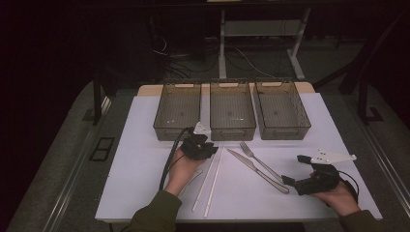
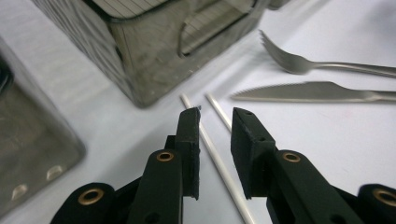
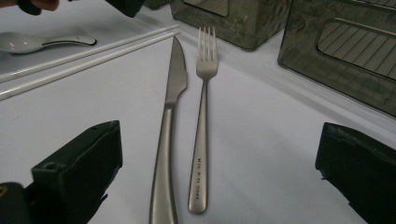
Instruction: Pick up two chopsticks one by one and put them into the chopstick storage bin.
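Observation:
Two white chopsticks (image 1: pixel 209 181) lie side by side on the white table, with a steel knife (image 1: pixel 256 170) and fork (image 1: pixel 258 161) to their right. My left gripper (image 1: pixel 210 149) hovers over the chopsticks' far ends. In the left gripper view its jaws (image 2: pixel 215 114) stand slightly apart and one chopstick (image 2: pixel 219 163) runs on the table beneath the gap, untouched. My right gripper (image 1: pixel 295 169) is held low near the front right. Its jaws (image 3: pixel 219 133) gape wide on either side of the knife handle (image 3: pixel 163 177) and fork handle (image 3: pixel 200 163).
Three wire-mesh bins (image 1: pixel 178 108) (image 1: pixel 232 108) (image 1: pixel 281 108) stand in a row at the back. A white spoon (image 3: pixel 42 42) lies left of the chopsticks, partly under the left hand. The table's front edge (image 1: pixel 241 218) runs close to both forearms.

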The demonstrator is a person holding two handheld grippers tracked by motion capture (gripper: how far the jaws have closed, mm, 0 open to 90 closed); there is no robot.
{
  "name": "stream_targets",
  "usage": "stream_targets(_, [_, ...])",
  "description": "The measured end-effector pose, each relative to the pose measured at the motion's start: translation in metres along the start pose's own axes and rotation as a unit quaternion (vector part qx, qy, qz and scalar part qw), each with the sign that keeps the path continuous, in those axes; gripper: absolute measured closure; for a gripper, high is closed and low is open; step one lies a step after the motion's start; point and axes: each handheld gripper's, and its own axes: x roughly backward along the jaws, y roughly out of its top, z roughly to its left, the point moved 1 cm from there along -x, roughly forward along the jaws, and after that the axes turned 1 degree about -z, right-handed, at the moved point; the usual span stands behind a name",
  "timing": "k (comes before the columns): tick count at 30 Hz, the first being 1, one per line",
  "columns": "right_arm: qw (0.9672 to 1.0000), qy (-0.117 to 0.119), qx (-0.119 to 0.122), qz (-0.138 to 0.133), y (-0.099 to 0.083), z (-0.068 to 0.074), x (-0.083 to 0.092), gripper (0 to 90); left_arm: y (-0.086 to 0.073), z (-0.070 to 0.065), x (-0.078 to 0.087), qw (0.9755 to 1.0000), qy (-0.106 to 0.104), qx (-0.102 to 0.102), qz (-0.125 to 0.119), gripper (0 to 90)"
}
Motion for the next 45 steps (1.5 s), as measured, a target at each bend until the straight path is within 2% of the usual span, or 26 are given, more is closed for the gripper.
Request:
stream_targets(7, [1.0, -0.001, 0.001, 0.001, 0.0, 0.0, 0.0, 0.5, -0.019, -0.013, 0.013, 0.9997, -0.012, -0.012, 0.017, 71.4])
stream_targets(14, [1.0, 0.0, -0.001, 0.0, 0.0, 0.0, -0.001, 0.5, -0.037, -0.024, 0.012, 0.9985, -0.015, -0.023, 0.048, 70.4])
stream_targets(18, [1.0, -0.001, -0.002, 0.0, 0.0, 0.0, 0.0, 0.5, -0.038, -0.026, 0.006, 0.9974, -0.005, -0.036, 0.062, 69.9])
stream_targets(26, [1.0, 0.0, 0.0, 0.0, 0.0, 0.001, 0.0, 0.5, -0.038, -0.025, 0.005, 0.9972, 0.0, -0.041, 0.063, 77.1])
stream_targets(36, [1.0, 0.0, 0.0, 0.001, 0.0, 0.001, 0.0, 0.5, -0.038, -0.027, 0.005, 0.997, -0.003, -0.045, 0.063, 78.3])
stream_targets(45, [1.0, 0.0, -0.001, 0.0, 0.0, 0.0, 0.001, 0.5, -0.039, -0.03, 0.008, 0.9964, -0.016, -0.045, 0.07, 79.0])
